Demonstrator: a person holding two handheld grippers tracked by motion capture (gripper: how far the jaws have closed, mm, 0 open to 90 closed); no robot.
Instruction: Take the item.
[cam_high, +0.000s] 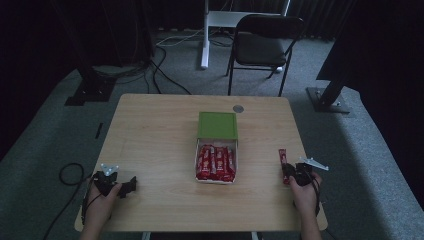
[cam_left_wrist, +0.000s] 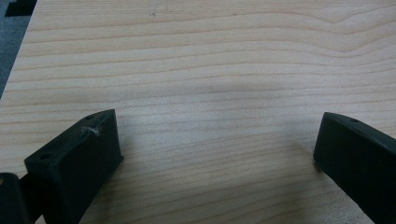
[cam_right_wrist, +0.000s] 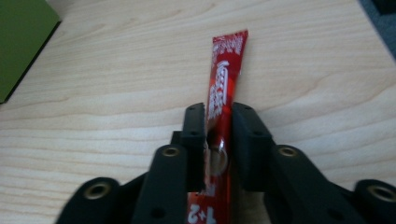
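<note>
Right gripper (cam_right_wrist: 218, 122), at the table's (cam_high: 155, 145) four o'clock edge: a red sachet (cam_right_wrist: 225, 79) stands between the jaws, its free end pointing to twelve o'clock. The jaws are close on it; a thin gap seems to show at one pad, so firm contact is uncertain. Left gripper (cam_left_wrist: 217, 144), at eight o'clock: jaws wide apart over bare wood, nothing between them. Box (cam_high: 216, 177) of sachets at centre, green lid (cam_high: 217, 125) at its twelve o'clock.

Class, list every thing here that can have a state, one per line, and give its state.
box: open, full of red sachets, green lid slid back.
loose sachet: flat on the table, between the right tongs, pads hardly pressing.
left tongs: open, holding nothing.
chair: unfolded, vacant.
</note>
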